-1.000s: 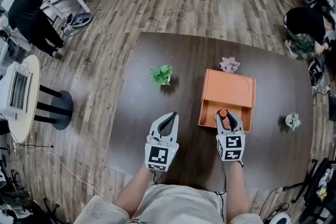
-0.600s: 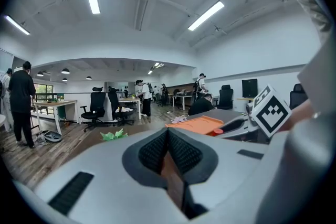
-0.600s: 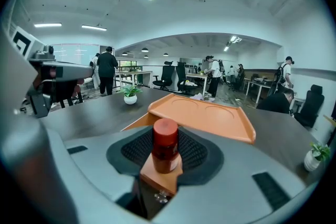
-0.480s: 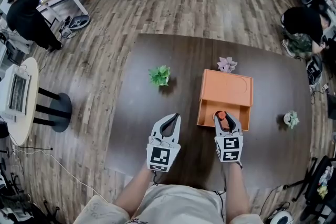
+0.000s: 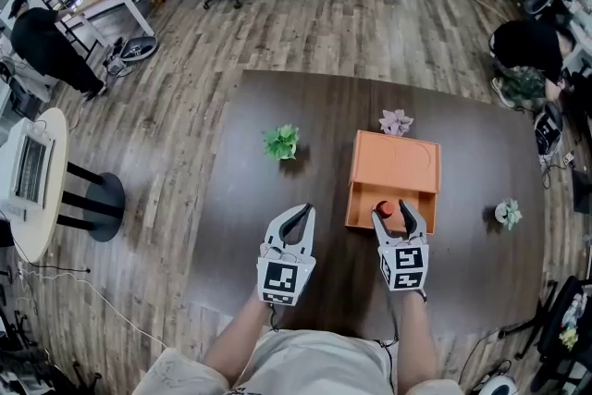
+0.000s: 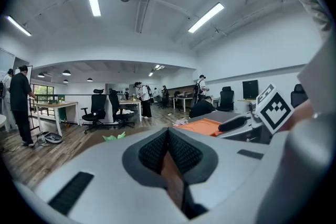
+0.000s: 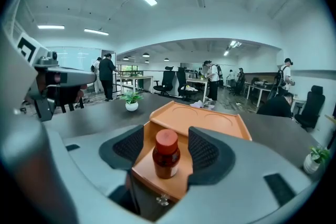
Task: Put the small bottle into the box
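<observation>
The small brown bottle [image 7: 166, 155] with a red cap [image 5: 385, 209] stands upright in the open front compartment of the orange box [image 5: 396, 164], near that compartment's front edge [image 7: 157, 178]. My right gripper [image 5: 393, 214] is open around it. Its jaws have just been opening, and the pads [image 7: 203, 149] stand clear of the bottle on both sides. My left gripper [image 5: 296, 219] hovers over the dark table left of the box, shut with nothing in it [image 6: 168, 147].
On the brown table [image 5: 277, 190] stand a green plant [image 5: 281, 141], a pink paper flower [image 5: 396, 121] behind the box and a small potted plant [image 5: 505, 214] at the right. Office chairs, desks and people fill the room around the table.
The right gripper's jaws have spread apart and let go of the bottle, which now stands by itself in the box. The left gripper has stayed where it was.
</observation>
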`<state>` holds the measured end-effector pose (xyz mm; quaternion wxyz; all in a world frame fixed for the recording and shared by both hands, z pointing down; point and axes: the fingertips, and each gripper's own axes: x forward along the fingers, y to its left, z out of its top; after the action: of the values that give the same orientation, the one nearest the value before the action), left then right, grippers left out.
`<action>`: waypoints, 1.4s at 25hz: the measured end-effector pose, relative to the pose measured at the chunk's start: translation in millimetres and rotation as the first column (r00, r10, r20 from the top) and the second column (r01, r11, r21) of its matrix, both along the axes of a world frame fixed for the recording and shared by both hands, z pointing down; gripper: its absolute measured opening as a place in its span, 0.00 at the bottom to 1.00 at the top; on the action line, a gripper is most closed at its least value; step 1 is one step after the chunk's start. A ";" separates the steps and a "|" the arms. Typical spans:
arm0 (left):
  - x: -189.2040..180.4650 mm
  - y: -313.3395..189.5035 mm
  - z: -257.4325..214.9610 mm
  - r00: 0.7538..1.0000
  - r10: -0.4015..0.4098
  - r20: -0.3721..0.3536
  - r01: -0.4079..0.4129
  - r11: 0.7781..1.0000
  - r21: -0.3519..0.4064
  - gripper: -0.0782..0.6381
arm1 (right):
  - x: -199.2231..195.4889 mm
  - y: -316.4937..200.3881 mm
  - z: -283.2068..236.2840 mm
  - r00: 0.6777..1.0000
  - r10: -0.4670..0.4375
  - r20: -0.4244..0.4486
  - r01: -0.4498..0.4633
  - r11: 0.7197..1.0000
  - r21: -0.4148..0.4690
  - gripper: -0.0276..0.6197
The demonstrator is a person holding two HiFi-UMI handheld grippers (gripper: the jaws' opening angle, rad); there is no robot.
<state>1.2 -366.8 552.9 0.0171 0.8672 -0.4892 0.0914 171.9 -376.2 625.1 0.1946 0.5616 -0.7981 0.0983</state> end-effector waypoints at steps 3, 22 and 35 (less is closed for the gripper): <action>-2.2 -2.3 -5.4 1.000 -0.004 -0.010 0.004 1.000 0.014 0.11 | 7.0 1.3 -14.0 0.999 0.024 0.049 -0.025 0.999 0.025 0.46; -9.4 20.4 -57.6 0.998 0.025 -0.053 -0.018 0.991 0.132 0.11 | 73.7 71.1 -129.4 0.972 0.203 0.118 -0.228 0.936 0.268 0.43; -10.4 34.6 -82.7 0.996 0.034 -0.079 -0.018 0.981 0.195 0.11 | 93.9 113.5 -185.8 0.958 0.263 0.114 -0.287 0.865 0.413 0.42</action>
<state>-9.2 -332.2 470.1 -0.0487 0.8741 -0.4833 0.0077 265.8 -262.6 439.3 0.0302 0.6955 -0.7170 -0.0360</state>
